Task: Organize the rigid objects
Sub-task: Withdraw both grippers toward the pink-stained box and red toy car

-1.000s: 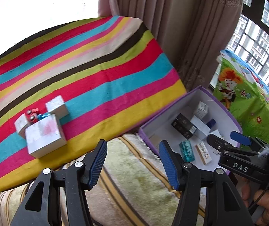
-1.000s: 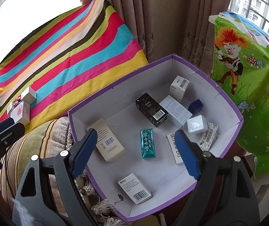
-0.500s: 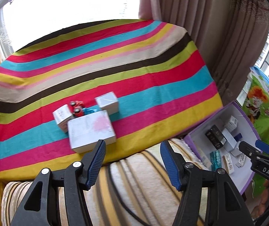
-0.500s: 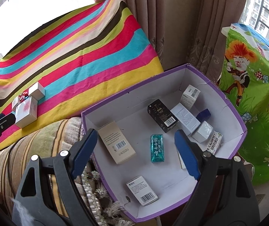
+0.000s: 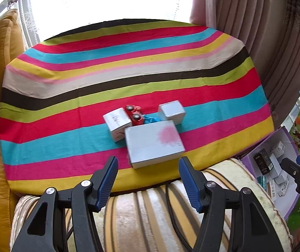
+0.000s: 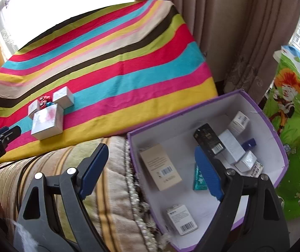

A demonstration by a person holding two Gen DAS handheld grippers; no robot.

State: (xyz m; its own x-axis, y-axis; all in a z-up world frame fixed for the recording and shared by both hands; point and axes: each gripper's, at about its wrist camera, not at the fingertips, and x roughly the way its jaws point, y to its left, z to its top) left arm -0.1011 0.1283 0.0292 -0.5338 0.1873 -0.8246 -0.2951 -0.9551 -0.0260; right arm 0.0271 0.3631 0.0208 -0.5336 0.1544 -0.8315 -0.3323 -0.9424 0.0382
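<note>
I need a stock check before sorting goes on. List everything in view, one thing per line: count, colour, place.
large flat carton: one, white with a pink blotch, near edge of the striped cloth
small cube cartons: two, white, behind the large carton, either side of the toys
toy car: one, red, between the cubes
toy piece: one, blue, beside the car; shape unclear
striped cloth: one, multicoloured, over the table
purple-rimmed storage box: one, white inside, right of the table
packets in the box: about nine; tan, black, teal, white, blue
cartoon sheet: one, green, far right
left gripper: open, empty
right gripper: open, empty
</note>
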